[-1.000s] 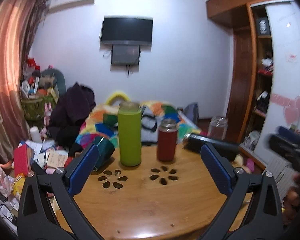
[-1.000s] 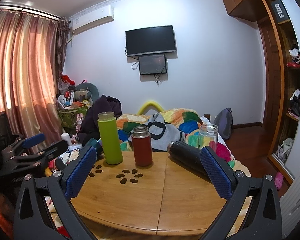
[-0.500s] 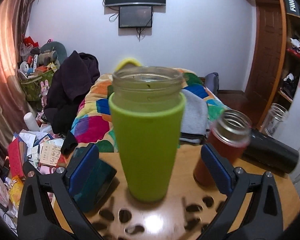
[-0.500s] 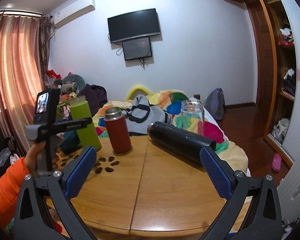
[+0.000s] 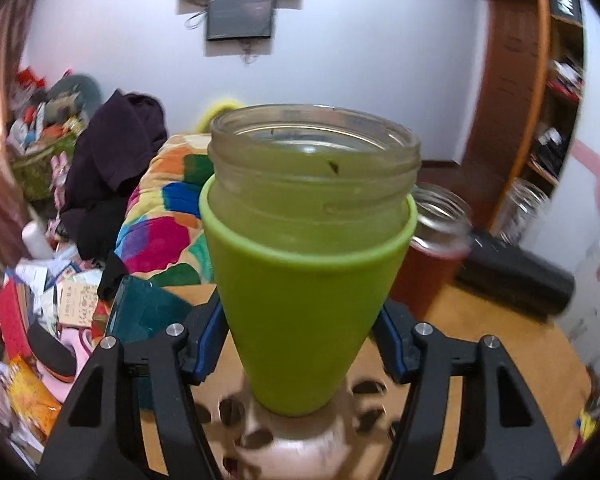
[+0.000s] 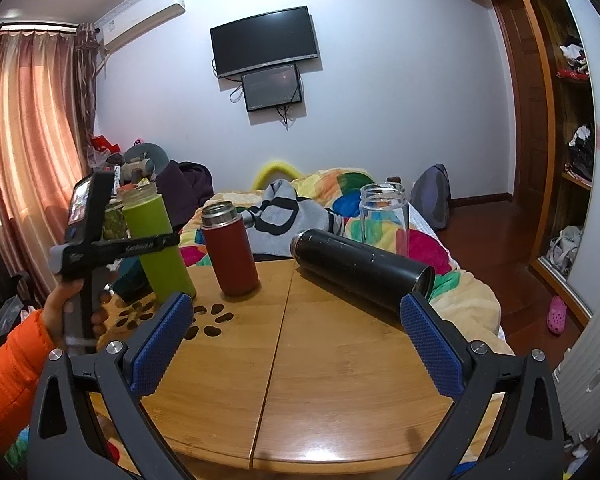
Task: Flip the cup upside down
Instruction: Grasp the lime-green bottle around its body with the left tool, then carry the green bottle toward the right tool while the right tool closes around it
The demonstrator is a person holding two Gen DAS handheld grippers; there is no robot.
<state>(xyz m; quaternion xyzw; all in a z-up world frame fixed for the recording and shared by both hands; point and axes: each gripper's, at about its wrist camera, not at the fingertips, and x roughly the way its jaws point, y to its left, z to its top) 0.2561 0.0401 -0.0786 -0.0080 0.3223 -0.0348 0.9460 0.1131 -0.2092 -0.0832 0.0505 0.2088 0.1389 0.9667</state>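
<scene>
The green-sleeved glass cup (image 5: 304, 280) stands upright, mouth up, filling the left wrist view. My left gripper (image 5: 300, 344) is shut on its lower body, blue pads pressed against both sides. In the right wrist view the same green cup (image 6: 156, 240) stands at the table's left with the left gripper body (image 6: 100, 248) clamped on it. My right gripper (image 6: 296, 344) is open and empty above the table's near middle.
On the round wooden table (image 6: 340, 360) stand a red flask (image 6: 230, 252), a clear glass jar (image 6: 384, 220) and a black flask (image 6: 360, 268) lying on its side. A teal cup (image 5: 148, 312) lies left of the green one. A bed is behind.
My left gripper moved in to the green cup and closed on its lower body. The right gripper moved slightly forward and stayed open.
</scene>
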